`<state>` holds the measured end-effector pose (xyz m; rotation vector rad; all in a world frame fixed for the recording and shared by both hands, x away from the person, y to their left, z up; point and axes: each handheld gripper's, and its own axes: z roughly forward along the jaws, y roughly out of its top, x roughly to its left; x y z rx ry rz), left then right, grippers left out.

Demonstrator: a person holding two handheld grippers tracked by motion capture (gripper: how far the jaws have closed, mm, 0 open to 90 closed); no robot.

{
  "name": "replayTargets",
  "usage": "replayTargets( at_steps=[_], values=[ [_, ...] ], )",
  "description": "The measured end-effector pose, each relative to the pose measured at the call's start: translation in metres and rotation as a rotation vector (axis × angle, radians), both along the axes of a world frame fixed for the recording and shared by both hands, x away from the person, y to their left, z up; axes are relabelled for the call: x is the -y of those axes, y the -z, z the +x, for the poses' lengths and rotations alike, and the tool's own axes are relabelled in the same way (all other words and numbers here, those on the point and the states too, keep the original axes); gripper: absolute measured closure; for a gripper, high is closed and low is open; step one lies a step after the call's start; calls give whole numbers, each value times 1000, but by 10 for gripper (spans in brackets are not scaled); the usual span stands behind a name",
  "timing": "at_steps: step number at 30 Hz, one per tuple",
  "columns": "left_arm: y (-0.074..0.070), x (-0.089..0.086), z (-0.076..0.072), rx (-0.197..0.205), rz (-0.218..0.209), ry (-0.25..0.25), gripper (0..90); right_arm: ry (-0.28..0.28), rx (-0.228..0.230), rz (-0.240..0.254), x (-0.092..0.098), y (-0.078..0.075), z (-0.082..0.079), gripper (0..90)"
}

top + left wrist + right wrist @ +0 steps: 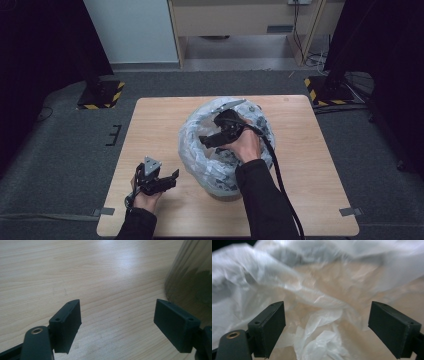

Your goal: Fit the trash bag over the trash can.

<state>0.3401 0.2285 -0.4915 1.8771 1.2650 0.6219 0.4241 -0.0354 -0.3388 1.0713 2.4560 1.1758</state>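
A round bin [226, 191] lined with a crumpled clear plastic bag [192, 150] stands at the middle of the wooden table [150, 125]. My right gripper [206, 140] hovers over the bin's mouth, pointing left, jaws open. In the right gripper view its jaws [327, 315] stand wide apart with nothing between them, and the bag [319, 337] lies loose below. My left gripper [170, 181] rests low over the table's front left, open and apart from the bin. In the left gripper view the open gripper [117, 315] frames bare wood [87, 270], with the bin's wall [190, 277] at the right.
A black cable [280, 175] trails from the right gripper over the forearm toward the front edge. Two stand bases with black-and-yellow stripes sit on the floor behind the table, at the left [100, 95] and right [325, 90]. Grey carpet surrounds the table.
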Motion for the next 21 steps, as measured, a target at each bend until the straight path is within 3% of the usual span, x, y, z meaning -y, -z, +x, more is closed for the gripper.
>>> replayTargets(
  at_steps=[3, 7, 11, 16, 21],
  values=[
    [0, 0, 0, 0, -1, -1, 216, 20, 59, 57, 5, -13, -4, 132],
    [0, 0, 0, 2, 0, 0, 216, 48, 113, 67, 9, -23, -7, 131],
    [0, 0, 0, 2, 2, 1, 216, 78, 178, 119, 10, -33, -12, 131],
    [0, -1, 0, 2, -1, -1, 216, 79, 209, 145, 8, -35, -12, 129],
    [0, -1, 0, 4, -1, -2, 215, 121, 281, 191, 10, -42, -16, 126]
  ],
)
